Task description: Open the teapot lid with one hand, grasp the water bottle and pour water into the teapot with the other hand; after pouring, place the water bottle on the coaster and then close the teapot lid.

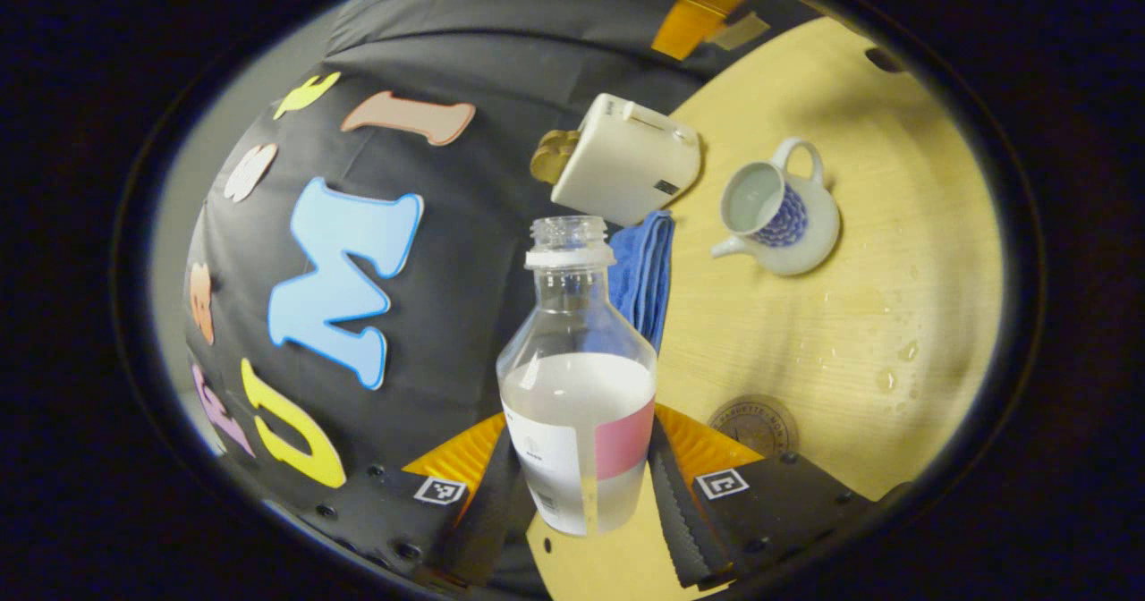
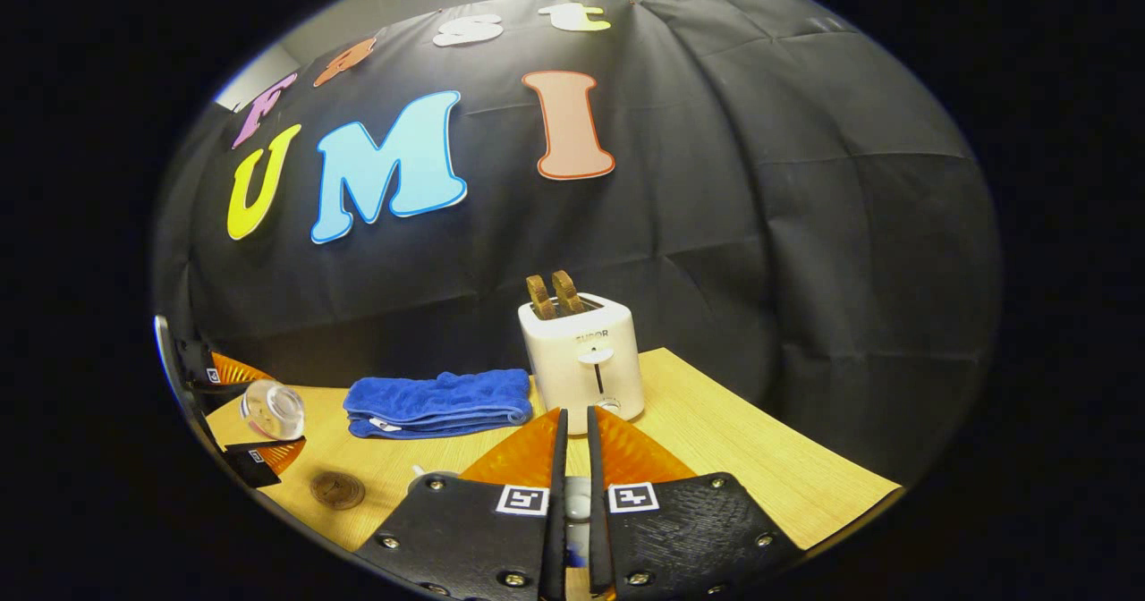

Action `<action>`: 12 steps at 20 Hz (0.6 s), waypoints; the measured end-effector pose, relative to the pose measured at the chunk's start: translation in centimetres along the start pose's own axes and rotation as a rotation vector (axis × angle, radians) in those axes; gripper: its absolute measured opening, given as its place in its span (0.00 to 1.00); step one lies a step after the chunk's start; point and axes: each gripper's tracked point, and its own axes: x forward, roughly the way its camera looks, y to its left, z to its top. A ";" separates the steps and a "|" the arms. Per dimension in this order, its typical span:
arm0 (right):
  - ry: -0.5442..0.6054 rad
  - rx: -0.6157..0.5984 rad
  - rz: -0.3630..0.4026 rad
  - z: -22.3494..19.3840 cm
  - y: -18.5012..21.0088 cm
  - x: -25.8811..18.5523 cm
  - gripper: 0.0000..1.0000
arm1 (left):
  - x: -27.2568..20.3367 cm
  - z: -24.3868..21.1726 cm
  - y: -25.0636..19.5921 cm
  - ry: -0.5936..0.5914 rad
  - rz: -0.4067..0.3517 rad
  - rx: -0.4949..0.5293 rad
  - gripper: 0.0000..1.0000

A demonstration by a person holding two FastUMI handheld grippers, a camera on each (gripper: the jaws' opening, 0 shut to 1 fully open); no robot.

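In the left gripper view, the left gripper (image 1: 586, 485) holds the water bottle (image 1: 577, 377); its two fingers press on the lower part of the bottle from both sides, at the label. The bottle has no cap and is about half full of water; its open neck points away from the camera. Beyond it, on the wooden table (image 1: 805, 315), stands the teapot (image 1: 776, 216); it is white with a blue pattern, and its top is open, with no lid on it. Some drops of water lie on the table near the teapot. The round brown coaster (image 1: 754, 424) lies on the table just beside the right finger. A folded blue towel (image 1: 646, 272) lies behind the bottle, and a white toaster (image 1: 626, 160) with bread in it is beyond the towel.

In the right gripper view, the right gripper (image 2: 572, 494) has its fingers almost together; a small pale thing sits between them low down, but I cannot tell what it is or if both fingers press on it. The toaster (image 2: 586, 359) stands straight ahead, the towel (image 2: 438, 402) to its left. At the far left edge the other gripper holds the bottle (image 2: 271, 409); the coaster (image 2: 337, 490) lies on the table below it.
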 end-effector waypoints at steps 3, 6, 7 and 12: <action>0.003 -0.010 0.007 0.0 0.1 0.0 0.10 | -0.3 -0.5 0.1 -0.035 0.022 -0.219 0.85; 0.008 -0.013 0.010 0.0 0.1 0.0 0.10 | 0.8 -0.6 0.2 -0.054 0.043 -0.424 0.85; 0.010 -0.013 0.013 0.0 0.1 0.0 0.10 | 1.3 -0.6 0.1 -0.059 0.038 -0.490 0.85; 0.018 -0.025 0.019 -0.1 0.3 0.1 0.10 | 2.0 -1.0 -0.3 -0.097 0.038 -0.820 0.85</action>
